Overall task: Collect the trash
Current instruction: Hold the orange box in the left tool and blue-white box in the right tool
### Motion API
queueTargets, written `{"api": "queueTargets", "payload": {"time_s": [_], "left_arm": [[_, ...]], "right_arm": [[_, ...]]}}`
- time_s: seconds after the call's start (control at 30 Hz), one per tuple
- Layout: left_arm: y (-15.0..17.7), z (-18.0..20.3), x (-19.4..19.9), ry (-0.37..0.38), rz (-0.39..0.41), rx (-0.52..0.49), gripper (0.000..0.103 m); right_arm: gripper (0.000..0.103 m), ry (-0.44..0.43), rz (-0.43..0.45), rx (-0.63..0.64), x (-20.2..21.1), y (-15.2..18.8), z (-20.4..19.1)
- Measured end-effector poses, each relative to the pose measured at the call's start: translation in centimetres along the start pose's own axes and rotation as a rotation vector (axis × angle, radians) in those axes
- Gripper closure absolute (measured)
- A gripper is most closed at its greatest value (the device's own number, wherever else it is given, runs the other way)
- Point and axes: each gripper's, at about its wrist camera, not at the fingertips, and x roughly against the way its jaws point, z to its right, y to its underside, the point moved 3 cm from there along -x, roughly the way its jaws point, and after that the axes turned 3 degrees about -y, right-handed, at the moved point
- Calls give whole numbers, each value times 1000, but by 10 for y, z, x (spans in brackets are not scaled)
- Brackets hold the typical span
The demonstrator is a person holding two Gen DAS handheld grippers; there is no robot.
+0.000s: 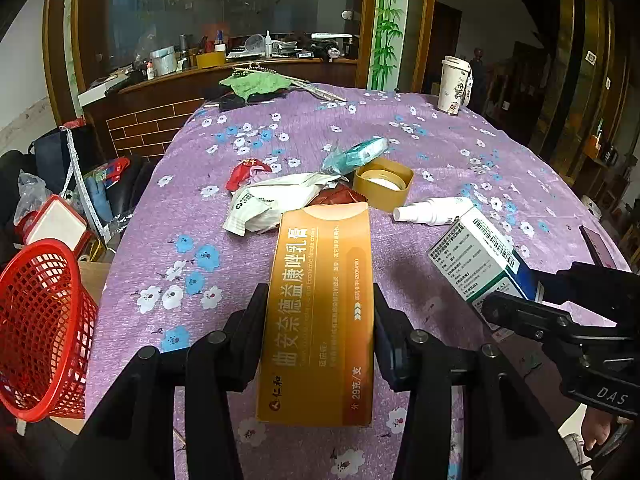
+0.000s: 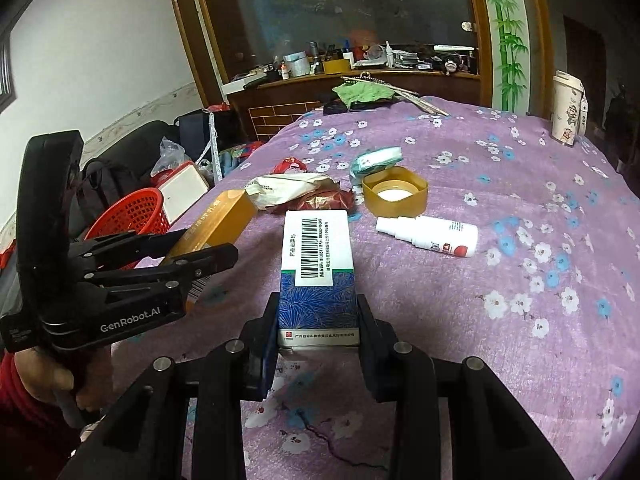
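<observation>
- We see the table (image 1: 168, 240) under a purple flowered cloth, its left edge dropping to a red mesh basket (image 1: 44, 332) on the floor just beside it; the cloth near us is bare, so there is open room in front of both grippers.
- Mid-table, the remaining trash clusters: a crumpled white wrapper (image 1: 272, 200), a gold lid (image 1: 382, 182) lying open side up, and a white spray bottle (image 1: 434, 210) on its side, all near one another.
- A tall cup (image 1: 454, 84) stands upright at the far right edge, well apart.
- Our left gripper (image 1: 320, 312) pinches the orange carton (image 1: 320, 312) across its width, jaws partly spread to its sides; its long axis runs straight away from us, lifted off the cloth.
- Our right gripper (image 2: 318, 320) clamps the blue-and-white box (image 2: 318, 264) likewise, long axis pointing forward, barcode face up.
</observation>
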Motion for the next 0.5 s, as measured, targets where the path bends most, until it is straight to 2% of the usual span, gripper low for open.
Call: {"api": "queueTargets", "payload": {"time_s": [0.5], "left_arm": [[1, 1, 5, -6, 5, -4, 57]], "right_arm": [[66, 9, 5, -2, 5, 3, -4]]}}
